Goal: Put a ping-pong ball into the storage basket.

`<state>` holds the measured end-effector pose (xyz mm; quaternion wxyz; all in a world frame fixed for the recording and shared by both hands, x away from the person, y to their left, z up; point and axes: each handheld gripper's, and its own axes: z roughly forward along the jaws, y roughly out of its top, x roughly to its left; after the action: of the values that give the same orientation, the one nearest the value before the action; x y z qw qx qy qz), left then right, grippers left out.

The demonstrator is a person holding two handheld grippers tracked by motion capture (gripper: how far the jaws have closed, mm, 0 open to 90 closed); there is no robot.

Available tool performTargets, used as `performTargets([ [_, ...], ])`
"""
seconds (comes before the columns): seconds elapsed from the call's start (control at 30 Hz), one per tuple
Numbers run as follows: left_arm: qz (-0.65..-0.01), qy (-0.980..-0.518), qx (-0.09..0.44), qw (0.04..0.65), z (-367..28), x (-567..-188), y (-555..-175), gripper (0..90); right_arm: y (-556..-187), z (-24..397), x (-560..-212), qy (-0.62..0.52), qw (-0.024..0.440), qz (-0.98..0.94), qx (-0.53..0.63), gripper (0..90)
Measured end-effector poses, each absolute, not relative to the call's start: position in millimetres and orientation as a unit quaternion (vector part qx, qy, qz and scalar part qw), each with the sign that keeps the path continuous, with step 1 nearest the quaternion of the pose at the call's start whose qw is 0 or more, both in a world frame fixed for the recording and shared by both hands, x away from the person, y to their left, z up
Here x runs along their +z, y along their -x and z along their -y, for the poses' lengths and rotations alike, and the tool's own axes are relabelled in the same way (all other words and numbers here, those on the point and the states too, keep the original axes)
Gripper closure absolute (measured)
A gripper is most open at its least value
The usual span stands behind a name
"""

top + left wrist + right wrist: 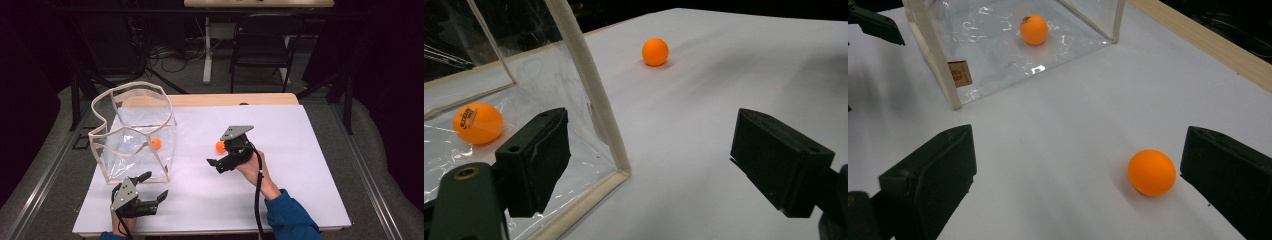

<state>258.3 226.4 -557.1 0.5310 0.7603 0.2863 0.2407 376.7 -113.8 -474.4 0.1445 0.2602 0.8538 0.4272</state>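
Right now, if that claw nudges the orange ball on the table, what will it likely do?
The loose orange ball is round and sits on smooth white table cover, so it would probably roll off. It looks like a ping-pong ball, likely very light. The open right gripper has it near one jaw, so an off-centre squeeze might squirt it out.

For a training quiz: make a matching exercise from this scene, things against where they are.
Things:
1. printed orange ball
2. plain orange ball
3. left gripper
4. right gripper

Places:
a. open, at the clear bag's near corner
b. on the white sheet, outside the bag
c. inside the clear bag
d. open, close to the loose ball

Pairs: 1-c, 2-b, 3-a, 4-d
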Motion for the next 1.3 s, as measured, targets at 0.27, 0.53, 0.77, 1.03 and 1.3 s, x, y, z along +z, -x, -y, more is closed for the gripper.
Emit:
performTargets([
  [0.27, -0.284, -0.762, 0.241, 0.531, -227.7, -556.5, -259.3, 15.9, -378.0, 121.6, -476.8, -0.265, 0.154, -0.854, 0.421, 0.6],
  [0.53, -0.278, -0.763, 0.243, 0.531, -224.7, -555.1, -257.0, 15.9, -386.3, 131.7, -481.9, -0.281, 0.163, -0.852, 0.411, 0.6],
  [0.77, -0.276, -0.765, 0.241, 0.529, -223.8, -555.5, -257.3, 15.9, -389.9, 134.5, -484.2, -0.288, 0.171, -0.852, 0.403, 0.6],
  [1.03, -0.276, -0.765, 0.242, 0.529, -223.4, -555.4, -257.3, 15.9, -396.4, 136.4, -487.4, -0.296, 0.188, -0.854, 0.384, 0.3],
  [1.3, -0.275, -0.765, 0.244, 0.529, -223.7, -554.9, -257.0, 15.9, -410.5, 138.3, -500.1, -0.309, 0.175, -0.857, 0.372, 0.0],
])
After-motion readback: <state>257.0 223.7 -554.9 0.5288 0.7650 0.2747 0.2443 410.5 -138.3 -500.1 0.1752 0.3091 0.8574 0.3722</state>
